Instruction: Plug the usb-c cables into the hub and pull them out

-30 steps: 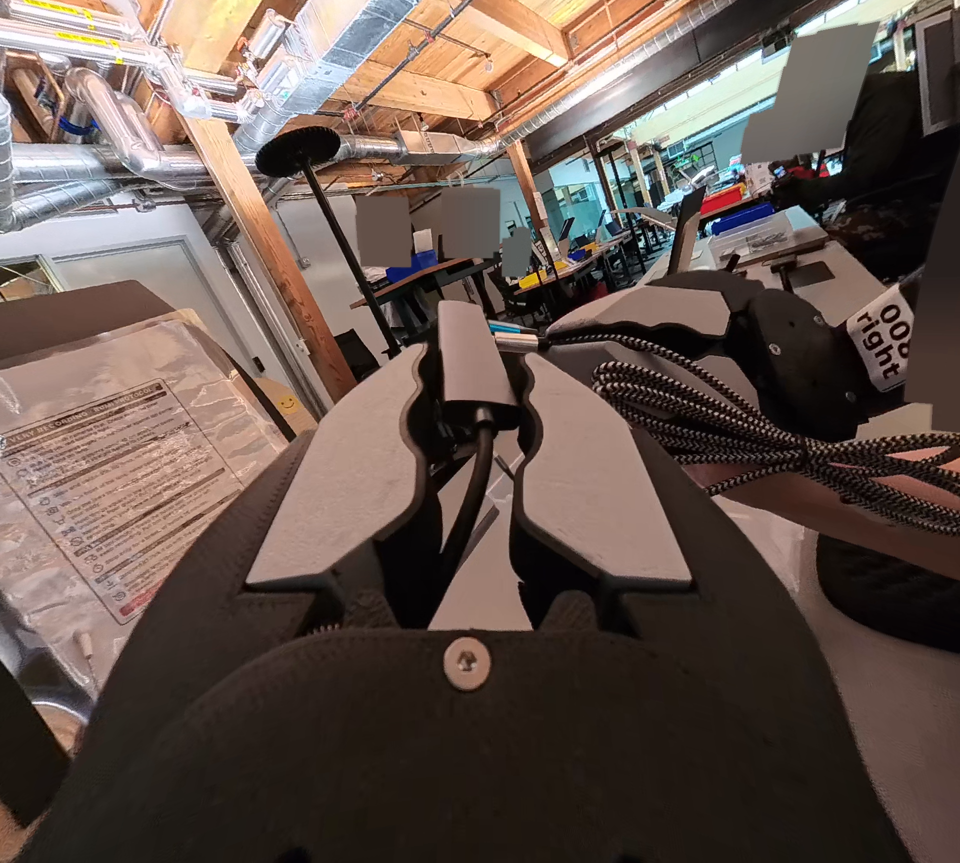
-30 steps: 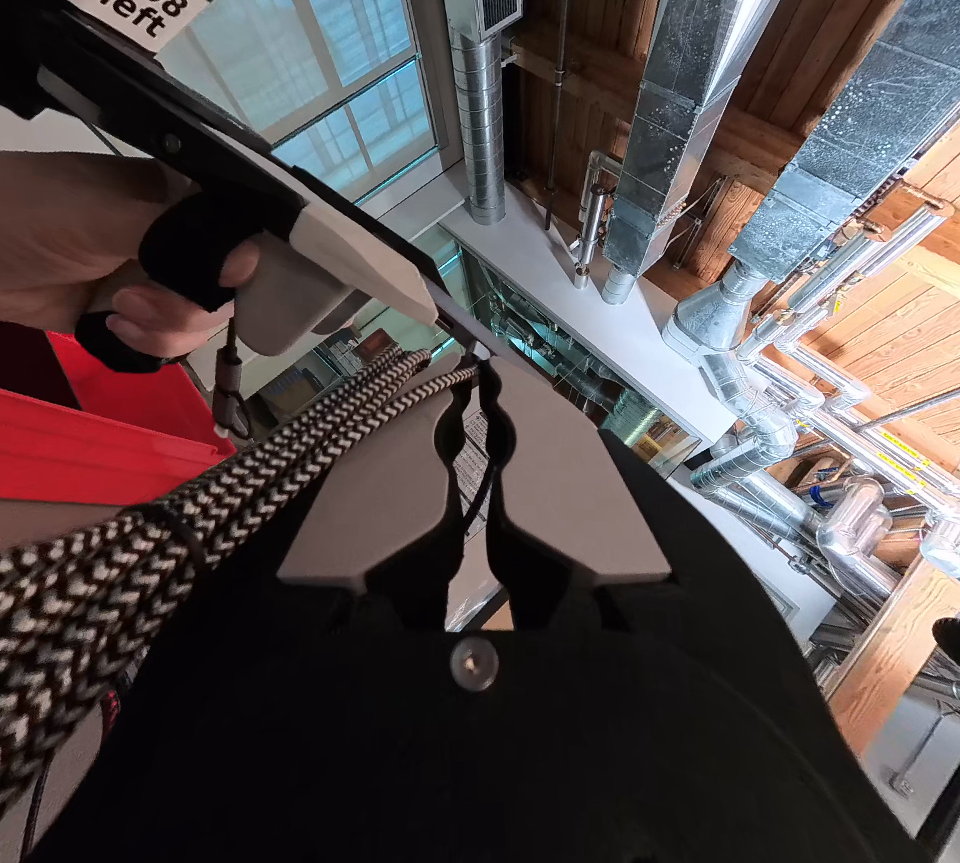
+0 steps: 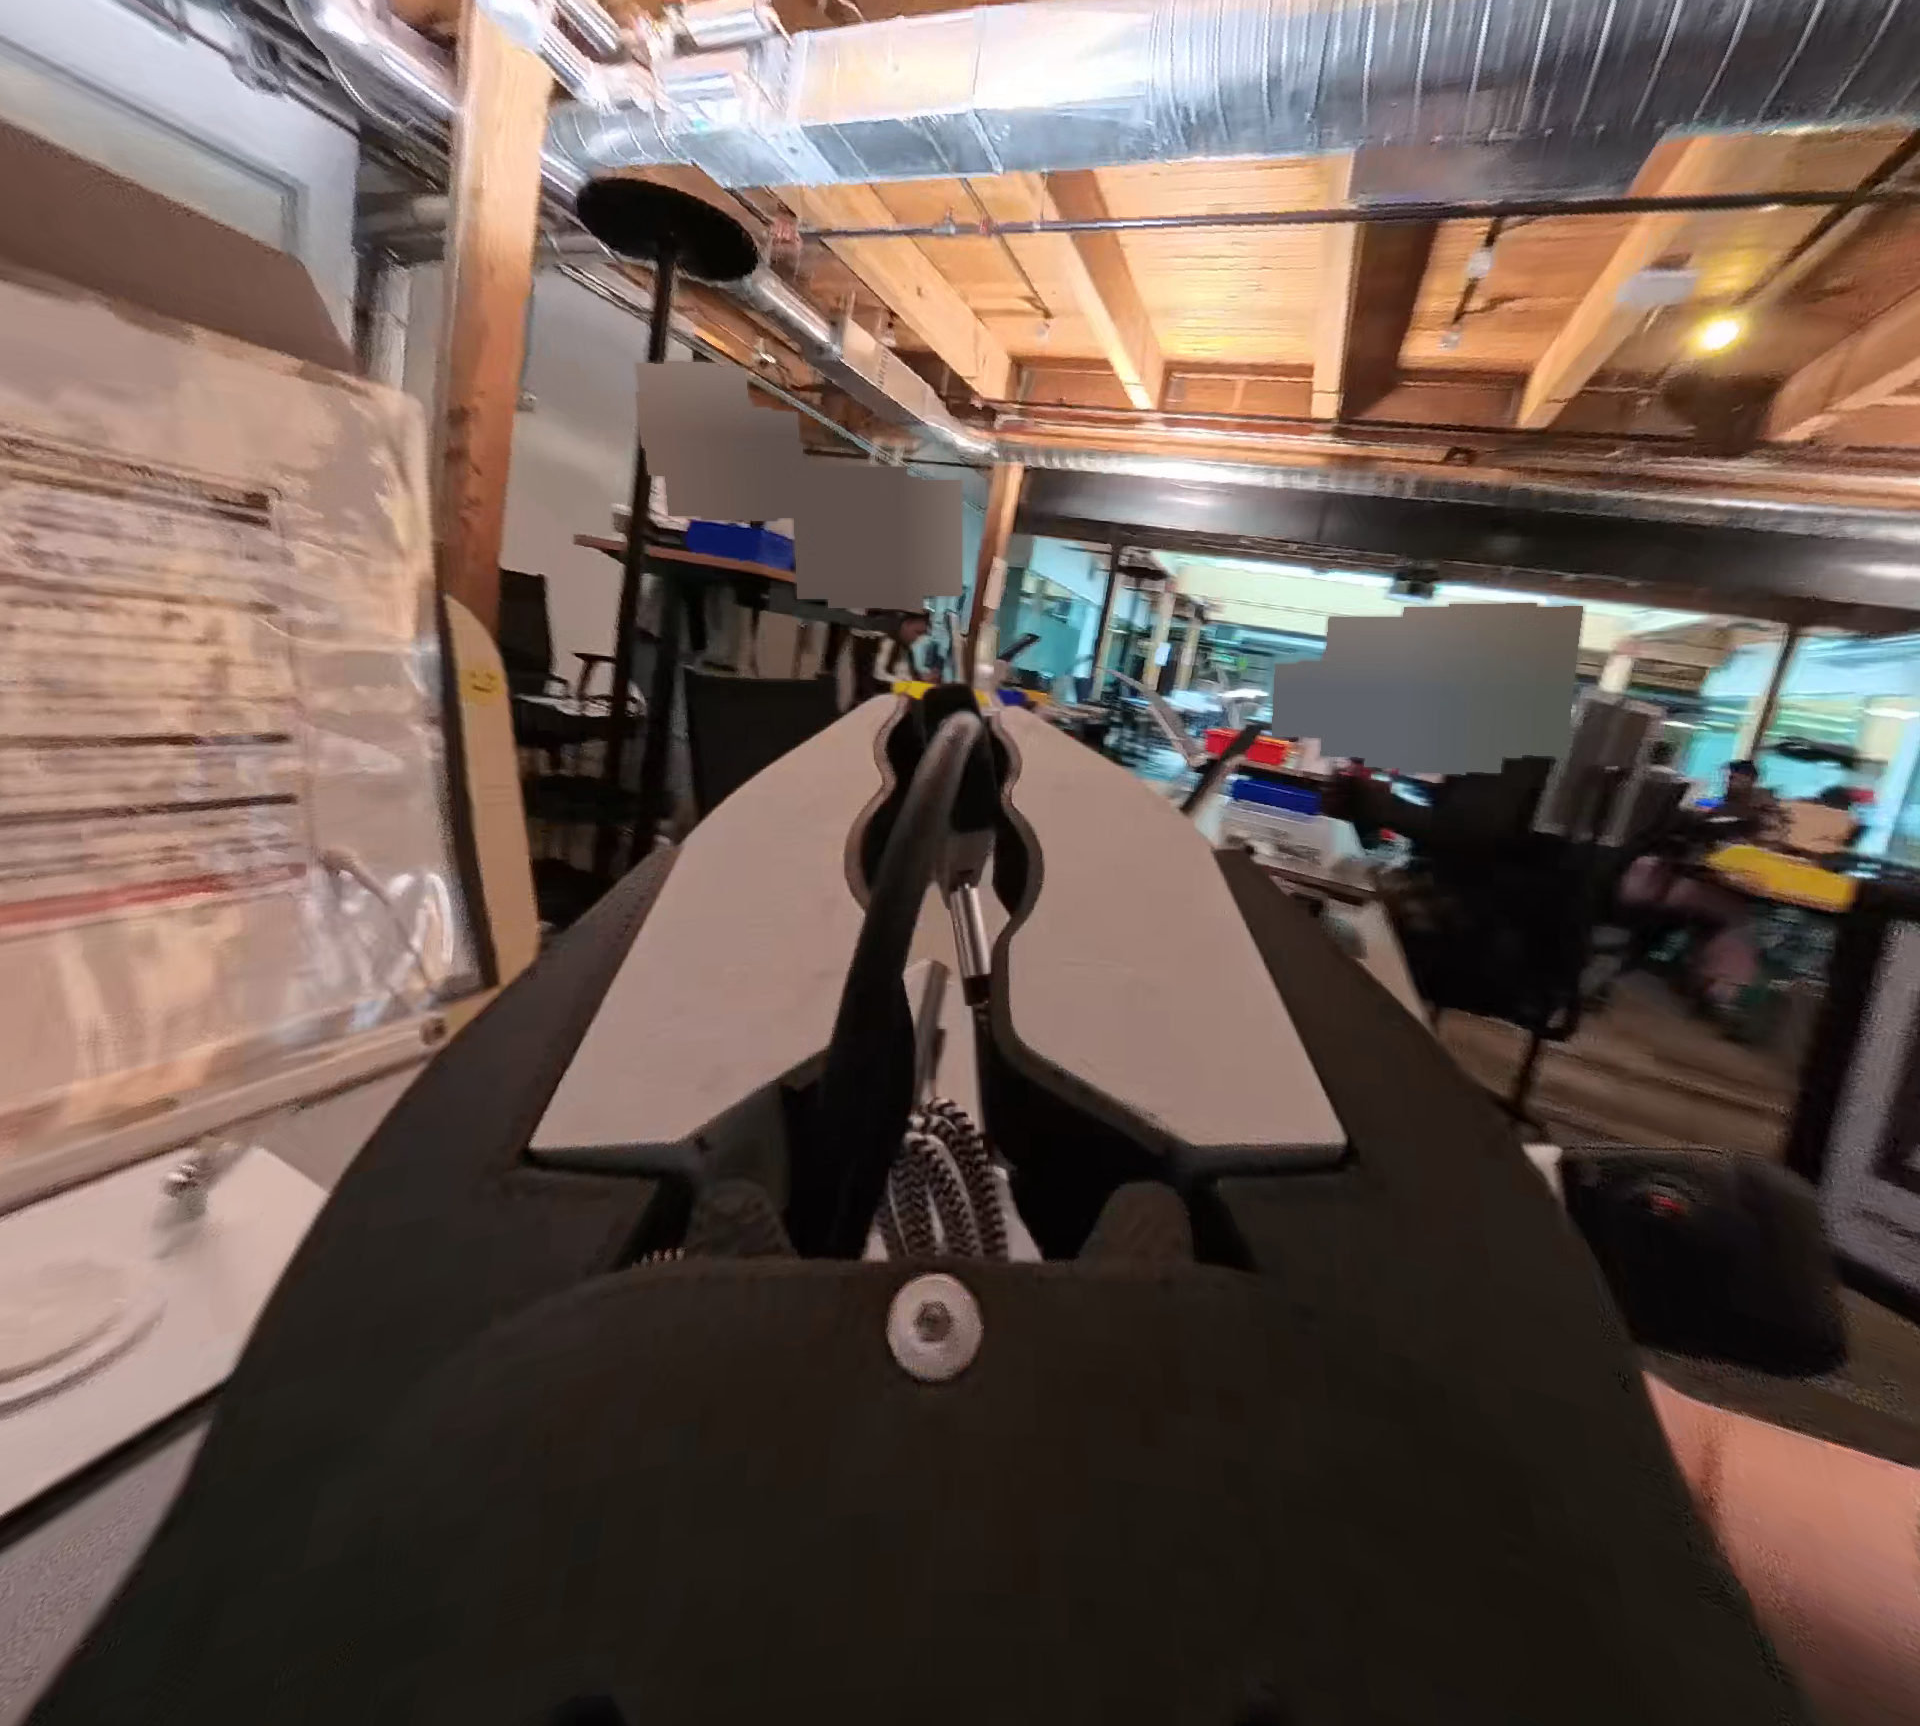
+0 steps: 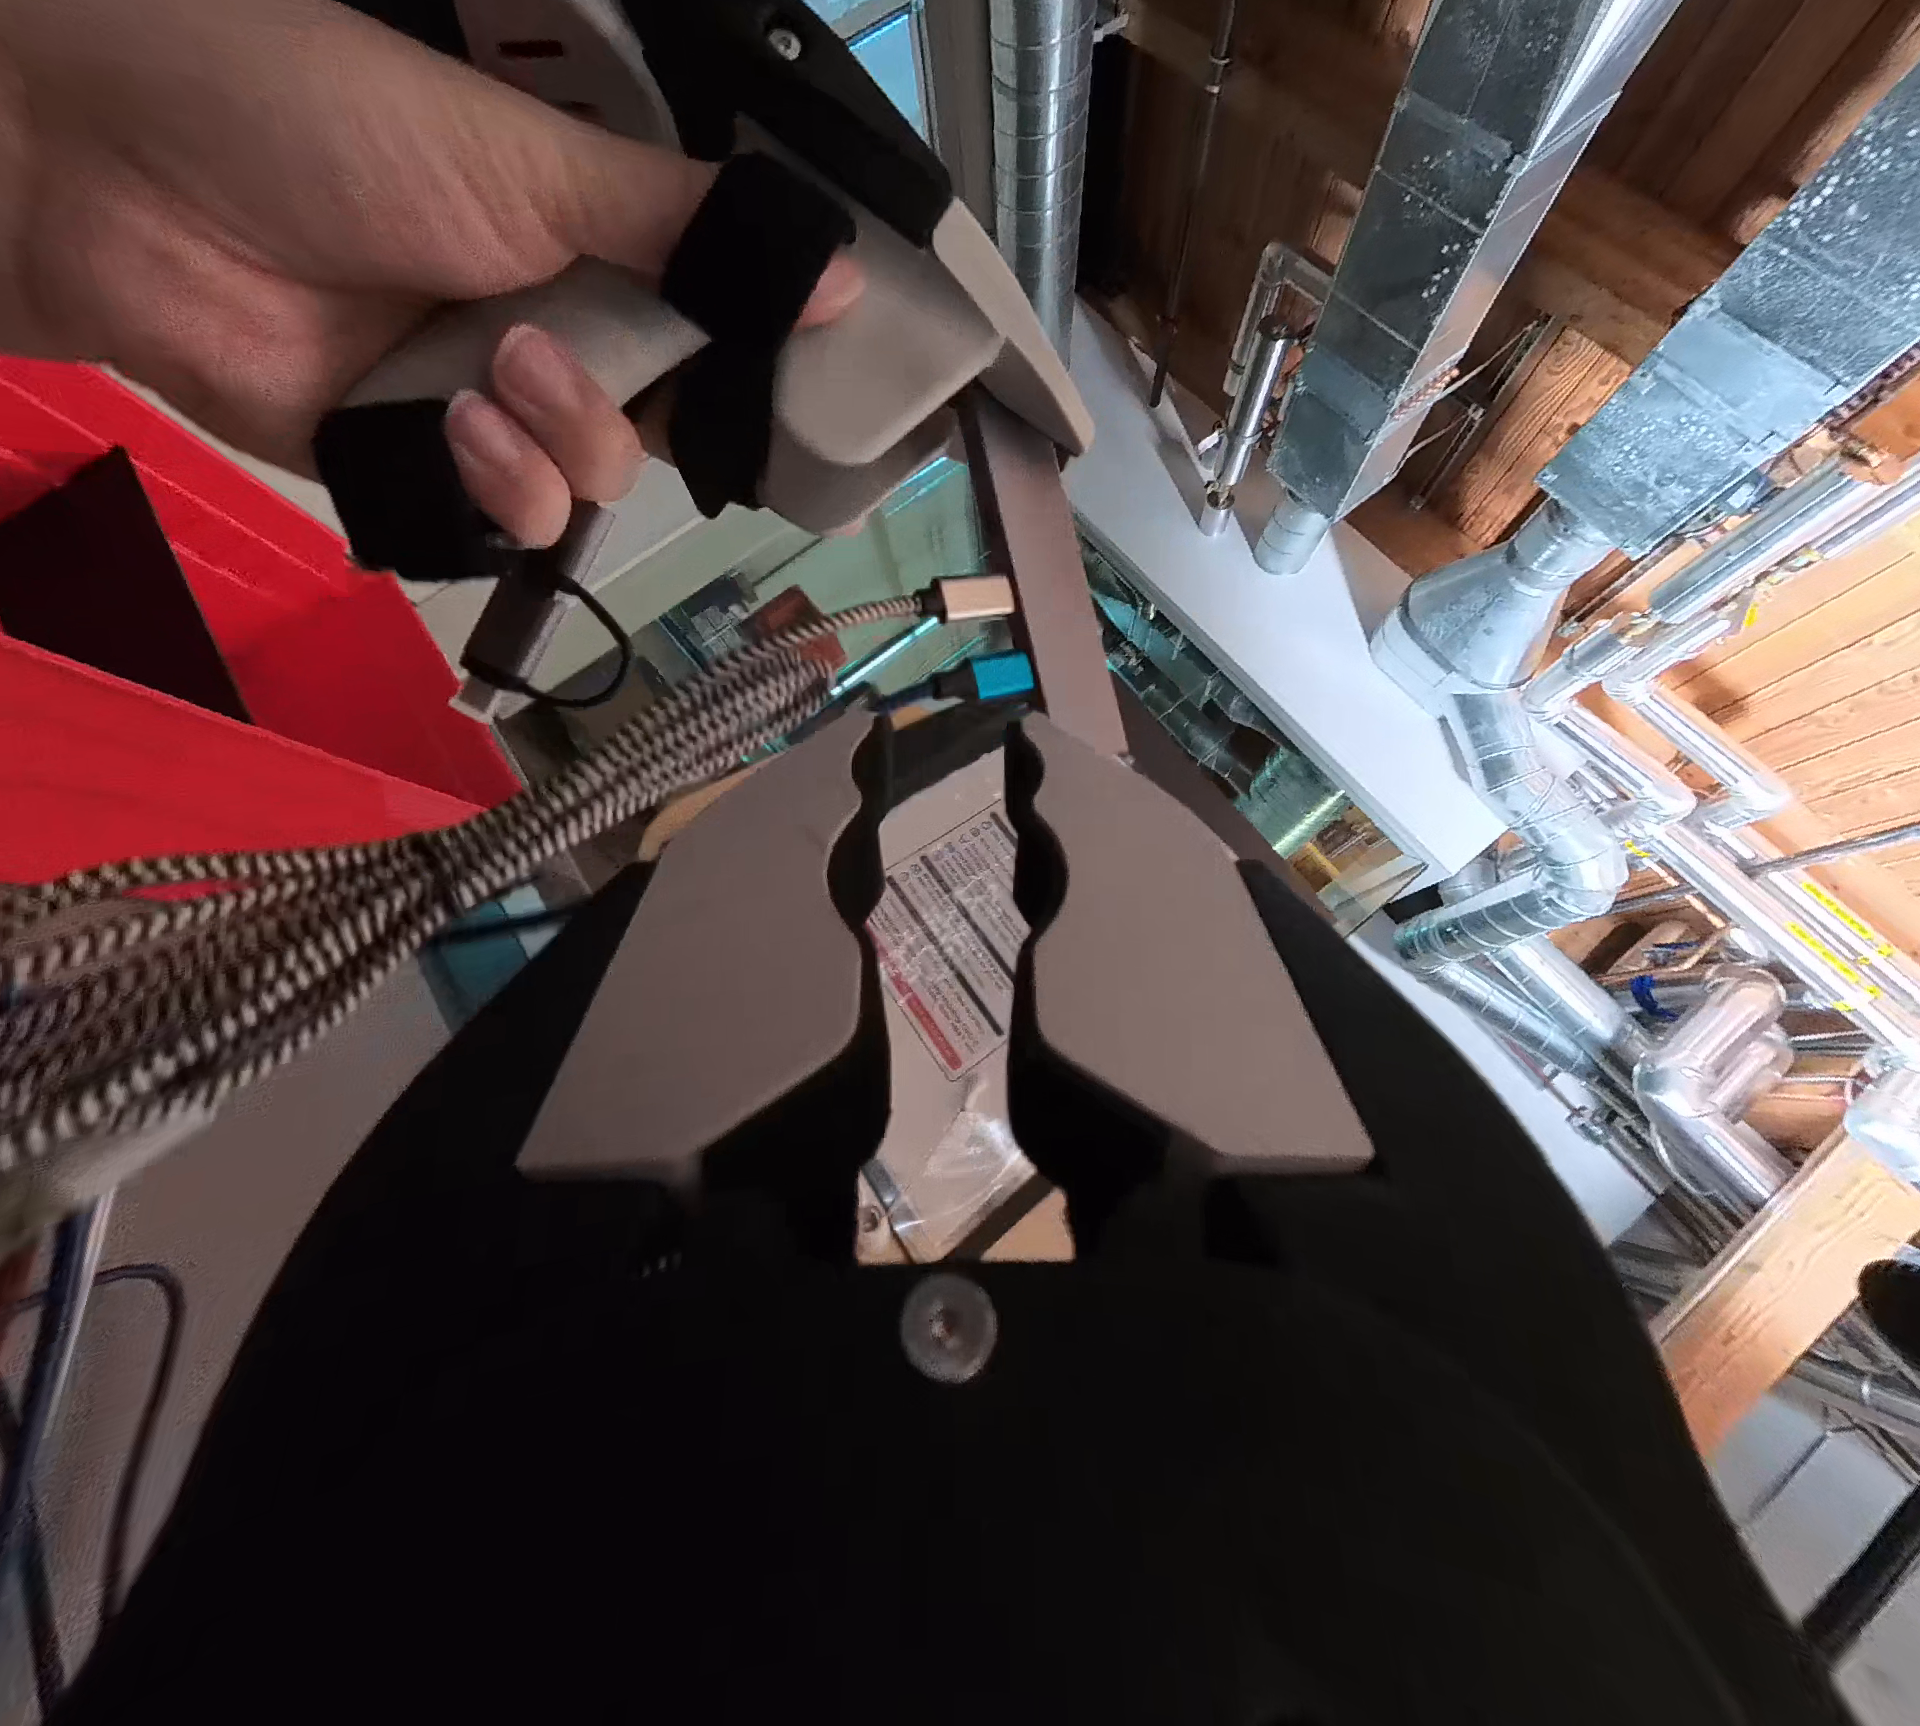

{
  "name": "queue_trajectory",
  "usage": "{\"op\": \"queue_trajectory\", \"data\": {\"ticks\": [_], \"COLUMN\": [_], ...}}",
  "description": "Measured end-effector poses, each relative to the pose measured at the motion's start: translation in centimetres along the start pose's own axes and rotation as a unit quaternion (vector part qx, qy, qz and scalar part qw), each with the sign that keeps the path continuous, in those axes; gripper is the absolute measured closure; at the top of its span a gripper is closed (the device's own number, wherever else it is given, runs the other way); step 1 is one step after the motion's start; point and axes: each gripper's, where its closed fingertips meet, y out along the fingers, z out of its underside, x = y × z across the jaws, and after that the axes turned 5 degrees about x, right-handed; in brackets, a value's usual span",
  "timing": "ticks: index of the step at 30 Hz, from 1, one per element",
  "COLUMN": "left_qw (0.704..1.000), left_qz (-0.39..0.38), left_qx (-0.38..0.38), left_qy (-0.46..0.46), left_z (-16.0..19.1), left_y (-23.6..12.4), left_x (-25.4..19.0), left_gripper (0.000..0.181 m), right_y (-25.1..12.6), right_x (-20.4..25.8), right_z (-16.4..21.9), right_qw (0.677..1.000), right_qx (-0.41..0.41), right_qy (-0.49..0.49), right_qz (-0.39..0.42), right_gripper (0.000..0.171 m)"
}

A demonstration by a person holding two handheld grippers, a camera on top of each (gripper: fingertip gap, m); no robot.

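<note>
two plugs [image 4: 971, 601] seated in hub [image 4: 1044, 554] clenched by left gripper [image 3: 940, 705]; right gripper [image 4: 945, 736] astride black plug [image 4: 935, 762] at 12 o'clock, clamp unclear; pull straight.

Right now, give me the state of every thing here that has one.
left gripper: shut on the hub.
hub: held up off any surface.
gold plug: seated in the hub.
blue plug: seated in the hub.
right gripper: jaws slightly apart around a dark plug; grip unclear.
</note>
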Motion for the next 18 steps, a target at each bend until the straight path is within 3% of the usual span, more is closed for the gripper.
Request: {"op": "queue_trajectory", "data": {"ticks": [4,7,10,12,18], "left_qw": [0.998,0.996,0.989,0.984,0.982], "left_qz": [0.042,0.078,0.118,0.139,0.155], "left_qx": [0.021,0.013,0.018,0.023,0.022], "left_qy": [-0.033,-0.052,-0.090,-0.108,-0.109], "left_z": [-0.2,-0.7,-0.8,-0.5,-0.3], "left_y": [-0.2,-0.4,-0.4,-0.3,-0.2], "left_x": [-0.3,-1.0,-1.9,-2.4,-3.0], "left_gripper": [0.172,0.172,0.172,0.172,0.172], "right_y": [-0.1,-0.2,0.0,0.1,0.0], "right_x": [-1.3,-3.2,-4.2,-4.3,-3.8], "right_z": [0.9,0.8,0.7,0.7,0.2], "right_qw": [0.999,0.977,0.894,0.832,0.739], "right_qx": [-0.001,-0.033,-0.067,-0.082,-0.101], "right_qy": [0.033,0.204,0.423,0.517,0.614], "right_qz": [0.000,-0.041,-0.131,-0.182,-0.259], "right_gripper": [0.147,0.141,0.134,0.129,0.134]}}
